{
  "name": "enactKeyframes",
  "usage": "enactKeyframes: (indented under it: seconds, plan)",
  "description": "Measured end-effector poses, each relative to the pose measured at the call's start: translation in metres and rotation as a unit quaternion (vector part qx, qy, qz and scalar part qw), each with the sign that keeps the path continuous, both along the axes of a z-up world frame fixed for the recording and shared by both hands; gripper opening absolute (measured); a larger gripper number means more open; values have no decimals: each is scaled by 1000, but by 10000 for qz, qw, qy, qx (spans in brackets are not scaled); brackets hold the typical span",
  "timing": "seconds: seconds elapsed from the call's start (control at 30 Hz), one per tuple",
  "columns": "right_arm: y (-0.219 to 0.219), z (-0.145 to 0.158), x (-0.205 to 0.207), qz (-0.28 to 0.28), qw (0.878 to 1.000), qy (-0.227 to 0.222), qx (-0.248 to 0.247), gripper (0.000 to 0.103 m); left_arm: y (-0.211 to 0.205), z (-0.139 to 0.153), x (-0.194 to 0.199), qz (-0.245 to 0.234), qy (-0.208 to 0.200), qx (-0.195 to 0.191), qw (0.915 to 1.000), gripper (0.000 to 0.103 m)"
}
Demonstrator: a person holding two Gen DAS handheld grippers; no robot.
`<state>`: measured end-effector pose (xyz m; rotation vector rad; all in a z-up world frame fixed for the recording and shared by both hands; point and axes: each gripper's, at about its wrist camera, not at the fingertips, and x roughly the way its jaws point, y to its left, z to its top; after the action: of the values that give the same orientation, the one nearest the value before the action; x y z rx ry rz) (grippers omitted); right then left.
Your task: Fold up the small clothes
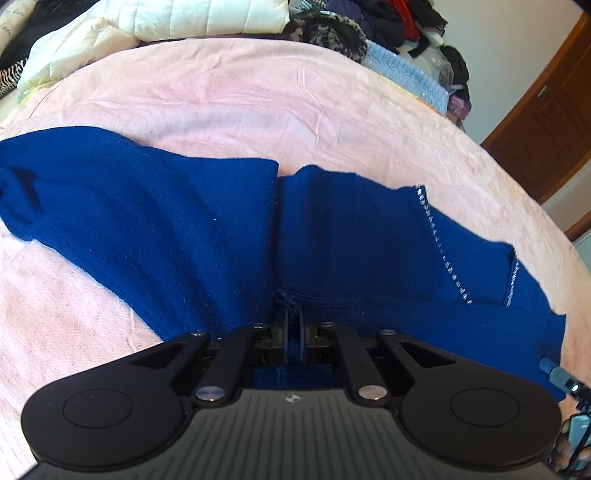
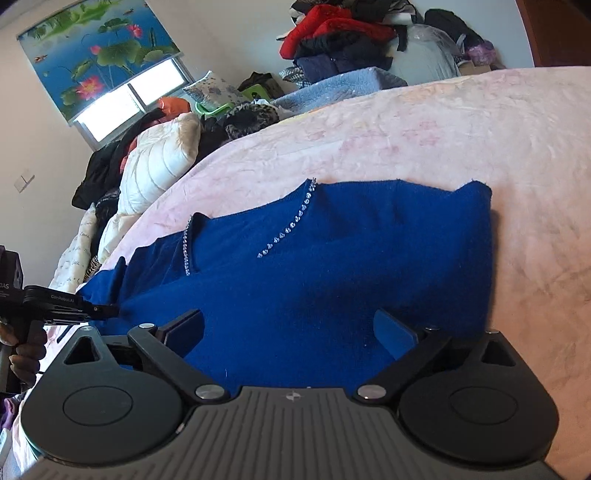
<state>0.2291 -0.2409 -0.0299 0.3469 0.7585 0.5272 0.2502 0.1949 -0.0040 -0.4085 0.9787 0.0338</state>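
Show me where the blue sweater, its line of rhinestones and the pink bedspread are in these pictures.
blue sweater [image 2: 332,280]: right wrist view, on the middle of the knit.
line of rhinestones [image 2: 291,225]: right wrist view, midway along the longer row.
pink bedspread [image 1: 258,96]: left wrist view, bare part beyond the sweater.

Pink bedspread [image 1: 258,96] covering a bed, creased in places. Blue knitted garment [image 1: 166,229] spread flat across the middle, running from 9 to 3 o'clock, rhinestone trim toward 3. Cream quilted jacket [image 1: 155,18] piled at the far edge near 11 o'clock; light-blue fleece [image 1: 402,70] toward 1 o'clock.
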Motion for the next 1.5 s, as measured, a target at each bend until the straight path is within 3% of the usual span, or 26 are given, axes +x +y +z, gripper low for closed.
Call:
enactKeyframes:
  seconds: [0.17,0.27,0.3,0.33,0.37,0.43,0.5,0.53,0.63,0.73,0.77,0.83,0.9,0.97,1.07,1.2,1.27,1.3,1.33,1.4,1.5]
  plan:
    - [6,8,-3,-30,9996,114,-270,97,39,32,-40,614,-600,-427,9954,9]
    - [4,14,-13,-254,9995,13,-191,96,87,47,-79,1563,-986,-749,9799,17]
    - [5,15,-18,-278,9994,-102,-167,96,104,47,-92,1971,-1045,-868,9709,26]
    - [7,16,-23,-316,9992,-178,-179,96,124,45,-107,2521,-1093,-1064,9556,37]
    - [10,16,-26,-335,9991,-209,-177,97,147,40,-123,3072,-1140,-1379,9347,40]
    - [16,15,-31,-244,9995,-214,-65,98,180,25,-148,3801,-1279,-1971,8946,42]
    - [24,10,-33,-158,9996,-177,-171,100,197,11,-164,4241,-1307,-2267,8670,42]
    - [29,4,-32,-139,9995,-104,-266,99,202,4,-169,4334,-1304,-2420,8583,42]
    - [38,-3,-40,-79,9976,-506,-463,101,212,-15,-170,4517,-1291,-2835,8360,42]
    - [49,-6,-46,-1,9938,-756,-819,101,226,-39,-167,4910,-1135,-3267,7996,42]
    - [50,-5,-46,15,9935,-752,-855,101,230,-45,-163,4917,-1101,-3393,7943,42]
    - [49,-6,-45,4,9940,-755,-788,101,236,-49,-156,4975,-1050,-3322,7945,42]
    - [46,-6,-45,-10,9948,-749,-689,101,237,-46,-154,5146,-988,-2843,8028,42]
    - [44,-7,-45,-31,9954,-744,-609,101,238,-41,-157,5319,-1054,-2518,8016,42]
    - [44,-7,-45,-43,9955,-746,-583,101,241,-38,-160,5135,-1158,-2454,8140,42]
    - [43,-7,-45,-47,9955,-748,-574,101,252,-50,-161,5208,-999,-2787,8007,42]
    - [43,-7,-45,-46,9956,-747,-570,101,258,-57,-156,5235,-939,-2775,8001,41]
    - [43,-8,-45,-47,9956,-747,-557,101,260,-59,-152,5187,-902,-2732,8051,38]
    - [42,-8,-45,-51,9958,-746,-535,101,262,-60,-147,5190,-835,-2627,8091,8]
    - [41,-8,-45,-59,9961,-741,-467,101,260,-58,-144,5187,-766,-2705,8074,3]
    - [38,-8,-44,-78,9967,-730,-344,101,244,-33,-143,4906,-1312,-3035,8062,3]
